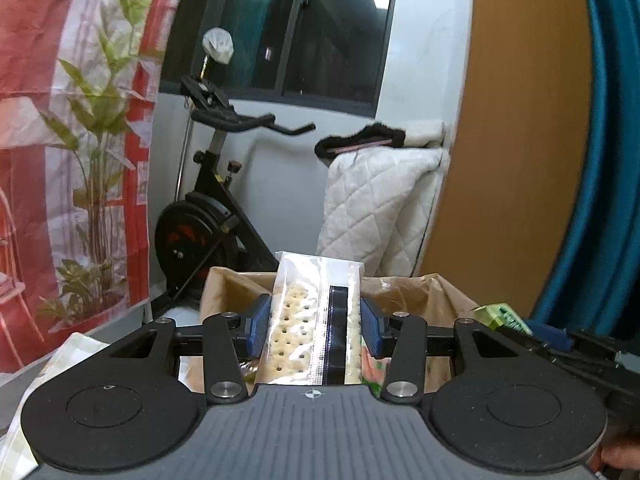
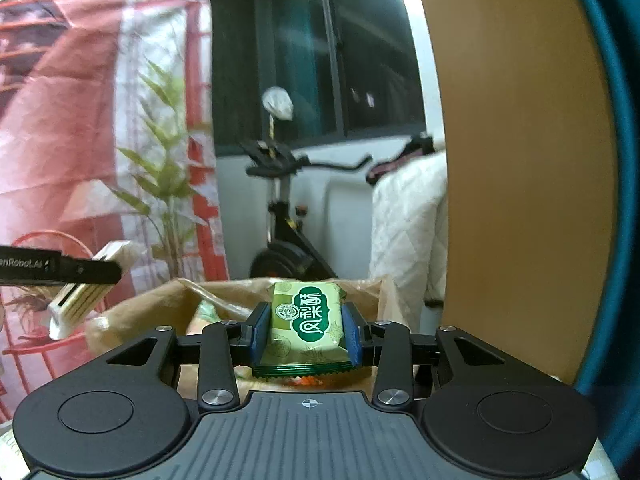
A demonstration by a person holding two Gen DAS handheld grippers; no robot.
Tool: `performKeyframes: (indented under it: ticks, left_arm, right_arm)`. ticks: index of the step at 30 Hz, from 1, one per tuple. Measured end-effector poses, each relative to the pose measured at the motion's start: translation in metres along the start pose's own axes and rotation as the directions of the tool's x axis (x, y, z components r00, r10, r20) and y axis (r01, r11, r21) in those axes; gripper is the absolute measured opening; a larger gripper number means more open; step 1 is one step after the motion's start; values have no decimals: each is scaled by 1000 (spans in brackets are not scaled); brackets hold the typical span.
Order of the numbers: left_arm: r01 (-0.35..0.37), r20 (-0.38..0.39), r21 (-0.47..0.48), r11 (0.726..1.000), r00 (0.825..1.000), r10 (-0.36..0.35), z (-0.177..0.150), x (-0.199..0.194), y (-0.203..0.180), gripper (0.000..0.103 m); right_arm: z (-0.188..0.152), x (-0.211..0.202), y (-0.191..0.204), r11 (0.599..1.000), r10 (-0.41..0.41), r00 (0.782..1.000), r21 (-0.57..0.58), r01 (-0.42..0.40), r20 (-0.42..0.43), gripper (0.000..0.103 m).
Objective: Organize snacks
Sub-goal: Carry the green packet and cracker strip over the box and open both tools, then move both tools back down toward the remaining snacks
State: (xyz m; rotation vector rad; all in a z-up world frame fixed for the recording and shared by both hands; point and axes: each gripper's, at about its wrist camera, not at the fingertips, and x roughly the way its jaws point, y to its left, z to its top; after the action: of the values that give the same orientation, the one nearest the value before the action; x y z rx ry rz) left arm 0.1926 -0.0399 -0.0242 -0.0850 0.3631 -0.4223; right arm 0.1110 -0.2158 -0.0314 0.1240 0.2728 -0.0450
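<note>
Cracker packet (image 1: 298, 320), light and brittle, pinched at its sides by left gripper (image 1: 316, 324); right gripper (image 2: 306, 330) clamps soft green snack pouch (image 2: 306, 322)

Straight ahead past my tool I see a black exercise bike (image 1: 208, 216) standing against a pale wall, under a dark window (image 1: 280, 28). Something wrapped in white plastic (image 1: 218, 45) sits above its handlebars. Off to the left hangs a red and white printed cloth (image 1: 60, 120) showing green bamboo leaves. Right of the bike I see a white quilted cover (image 1: 376, 208), then a tan wooden panel (image 1: 520, 120) and a teal curtain (image 1: 600, 140) at the far right.
</note>
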Motion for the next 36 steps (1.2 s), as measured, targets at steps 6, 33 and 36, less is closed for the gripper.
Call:
performKeyframes:
  ticks: [6, 33, 36]
  left_arm:
    - [-10, -84, 26, 1000, 996, 12, -5, 42, -3, 58]
    - [10, -278, -63, 998, 960, -27, -120, -61, 69, 65]
    - [-13, -276, -72, 997, 961, -7, -127, -63, 78, 65]
  right_arm:
    - [-14, 38, 8, 998, -35, 993, 45, 40, -111, 39]
    - [-145, -50, 44, 978, 151, 929, 187, -91, -338, 60]
    - [-159, -22, 57, 972, 172, 896, 217, -88, -409, 65]
